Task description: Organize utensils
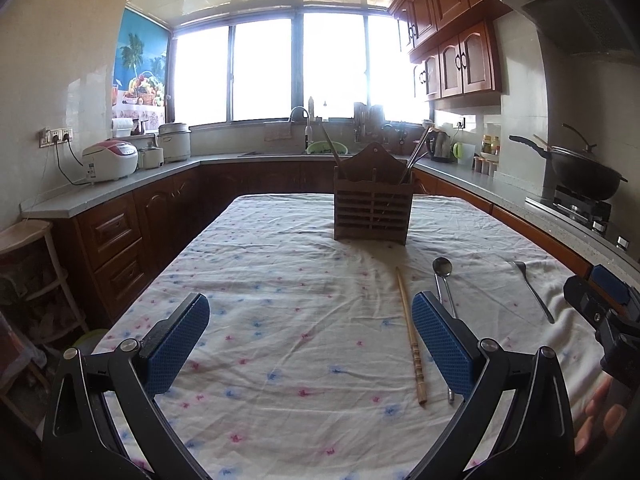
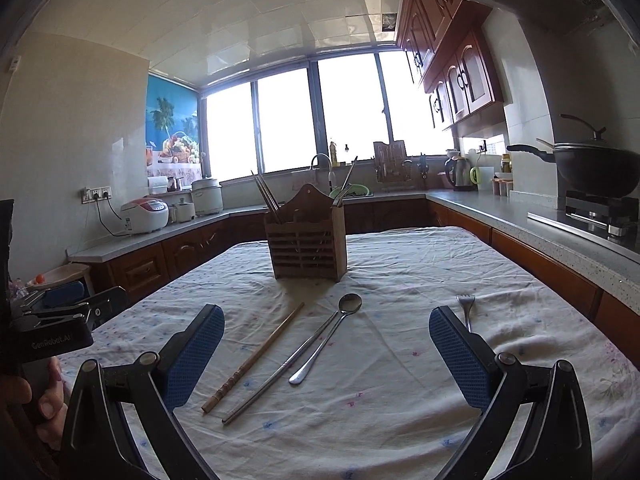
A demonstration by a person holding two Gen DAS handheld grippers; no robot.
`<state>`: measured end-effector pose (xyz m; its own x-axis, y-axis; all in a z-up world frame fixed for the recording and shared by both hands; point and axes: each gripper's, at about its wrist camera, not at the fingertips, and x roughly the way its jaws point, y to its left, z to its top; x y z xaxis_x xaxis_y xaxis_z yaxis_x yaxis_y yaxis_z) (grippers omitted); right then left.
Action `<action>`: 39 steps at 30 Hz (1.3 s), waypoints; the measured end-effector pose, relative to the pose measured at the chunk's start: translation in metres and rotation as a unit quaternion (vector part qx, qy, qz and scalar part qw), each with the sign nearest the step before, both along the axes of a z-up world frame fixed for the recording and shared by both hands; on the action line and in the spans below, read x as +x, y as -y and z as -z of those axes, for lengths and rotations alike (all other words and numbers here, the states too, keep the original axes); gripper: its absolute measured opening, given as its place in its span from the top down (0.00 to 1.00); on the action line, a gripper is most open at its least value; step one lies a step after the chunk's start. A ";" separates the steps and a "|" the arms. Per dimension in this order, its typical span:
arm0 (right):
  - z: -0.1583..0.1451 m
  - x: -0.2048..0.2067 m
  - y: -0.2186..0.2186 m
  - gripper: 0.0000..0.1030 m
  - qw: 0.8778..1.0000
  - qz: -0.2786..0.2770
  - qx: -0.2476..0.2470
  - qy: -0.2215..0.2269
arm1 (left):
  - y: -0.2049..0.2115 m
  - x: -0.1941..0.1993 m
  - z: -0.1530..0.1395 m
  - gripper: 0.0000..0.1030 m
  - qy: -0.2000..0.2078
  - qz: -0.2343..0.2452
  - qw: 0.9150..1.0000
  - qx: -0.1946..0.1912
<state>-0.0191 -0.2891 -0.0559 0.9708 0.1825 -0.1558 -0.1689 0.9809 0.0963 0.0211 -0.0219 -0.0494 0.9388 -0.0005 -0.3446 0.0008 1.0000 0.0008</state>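
Observation:
A wooden utensil holder stands mid-table with several chopsticks and utensils sticking out. On the cloth in front lie a wooden chopstick, a metal spoon, a metal chopstick and a fork. My left gripper is open and empty above the cloth, left of the wooden chopstick. My right gripper is open and empty, its jaws wide around the spoon and chopsticks area; it also shows at the left wrist view's right edge.
The table has a floral cloth. Kitchen counters run around it: rice cookers on the left, a sink under the window, a kettle and a wok on the stove at right.

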 end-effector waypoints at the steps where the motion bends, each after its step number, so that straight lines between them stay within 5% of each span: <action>1: 0.000 0.000 0.000 0.00 1.000 0.000 0.000 -0.001 | 0.000 0.000 0.000 0.00 -0.001 0.000 1.000 -0.001; 39: -0.006 -0.006 -0.009 0.00 1.000 -0.008 -0.006 0.003 | -0.005 0.000 0.002 0.00 -0.012 -0.006 1.000 -0.009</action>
<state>-0.0248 -0.2798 -0.0495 0.9685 0.1967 -0.1530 -0.1857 0.9791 0.0834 0.0209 -0.0165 -0.0518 0.9299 0.0036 -0.3679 -0.0108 0.9998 -0.0176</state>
